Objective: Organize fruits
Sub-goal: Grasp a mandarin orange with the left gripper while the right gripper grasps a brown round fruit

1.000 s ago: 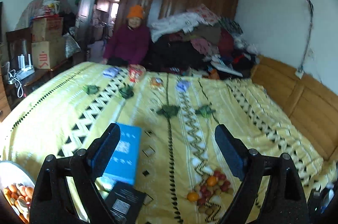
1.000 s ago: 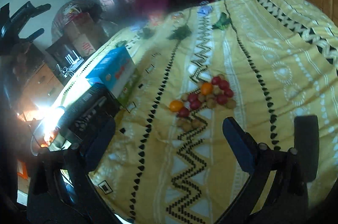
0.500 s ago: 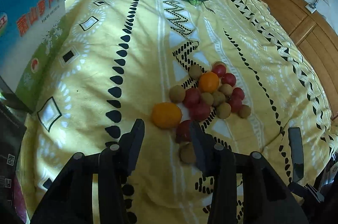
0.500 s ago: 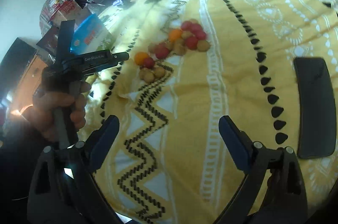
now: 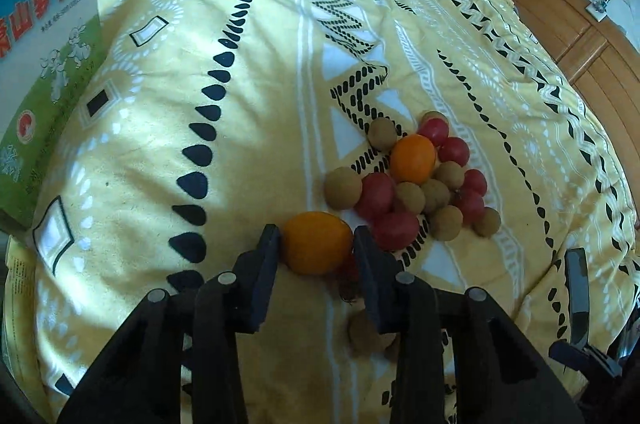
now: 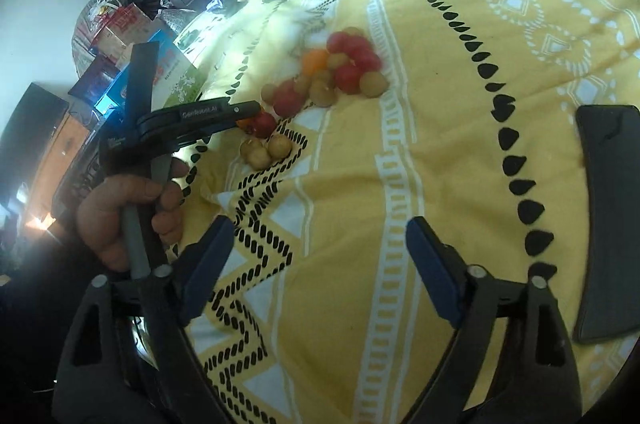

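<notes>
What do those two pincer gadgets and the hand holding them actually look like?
Both are black plastic with silver rivets. The right gripper has flat dark-blue pads. The left gripper has dark pads; its side shows small white lettering and a grey trigger bar. The bare hand shows no glove.

Near orange [image 5: 318,242] between claw pads, beside the fruit cluster [image 5: 424,183].

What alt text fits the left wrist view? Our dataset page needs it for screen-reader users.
The left gripper has its two fingers against either side of an orange lying on a yellow patterned bedspread. Just beyond it lies a cluster of red and brown fruits around a second orange, and a blue-green box stands at left.
</notes>
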Available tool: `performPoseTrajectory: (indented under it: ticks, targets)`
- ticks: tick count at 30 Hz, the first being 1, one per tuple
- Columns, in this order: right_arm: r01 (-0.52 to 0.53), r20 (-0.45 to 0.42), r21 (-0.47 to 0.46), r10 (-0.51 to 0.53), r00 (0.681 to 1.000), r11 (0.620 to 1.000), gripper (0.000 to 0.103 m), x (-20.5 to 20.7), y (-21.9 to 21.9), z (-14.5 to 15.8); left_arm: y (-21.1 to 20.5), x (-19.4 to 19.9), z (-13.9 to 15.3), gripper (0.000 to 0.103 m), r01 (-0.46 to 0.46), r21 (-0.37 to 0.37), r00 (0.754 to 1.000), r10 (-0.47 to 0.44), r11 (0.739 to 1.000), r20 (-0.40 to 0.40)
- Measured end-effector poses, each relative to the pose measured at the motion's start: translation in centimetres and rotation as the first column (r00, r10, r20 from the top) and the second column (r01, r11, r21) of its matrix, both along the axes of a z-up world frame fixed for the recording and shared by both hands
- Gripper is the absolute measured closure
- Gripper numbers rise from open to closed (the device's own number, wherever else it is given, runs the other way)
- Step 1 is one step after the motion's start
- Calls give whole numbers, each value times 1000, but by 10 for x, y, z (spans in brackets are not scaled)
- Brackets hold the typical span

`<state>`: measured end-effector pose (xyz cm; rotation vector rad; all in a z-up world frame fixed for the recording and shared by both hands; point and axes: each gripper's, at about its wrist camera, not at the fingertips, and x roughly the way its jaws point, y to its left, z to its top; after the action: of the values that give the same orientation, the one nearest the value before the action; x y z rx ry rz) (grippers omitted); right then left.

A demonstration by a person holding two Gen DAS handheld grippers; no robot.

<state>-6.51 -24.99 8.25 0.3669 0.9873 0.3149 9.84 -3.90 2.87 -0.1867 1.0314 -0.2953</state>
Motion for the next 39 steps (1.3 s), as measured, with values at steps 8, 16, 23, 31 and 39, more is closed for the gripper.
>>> performPoseTrajectory:
  ticks: [8, 16, 23, 31, 39]
  targets:
    - [39, 74, -45, -35, 997, 998, 22, 31, -9, 7, 31, -51, 25, 65, -25, 25, 994, 22, 999, 107]
    - [4, 79, -203, 12, 997, 979, 53, 97, 2, -14, 42, -64, 11, 65, -33, -3, 996, 33, 999, 85]
    - [-67, 44, -312, 85, 995, 948, 53, 124, 12, -39, 42, -62, 0, 65, -19, -21, 997, 21, 1000, 80]
    - [-51, 56, -281, 70, 996, 958, 76, 118, 8, -35, 38, -63, -4, 65, -18, 5, 995, 17, 1000, 103]
    - [-28, 131, -215, 57, 990, 976, 76, 93, 11, 3, 37, -78, 35, 65, -13, -12, 985, 15, 1000, 172]
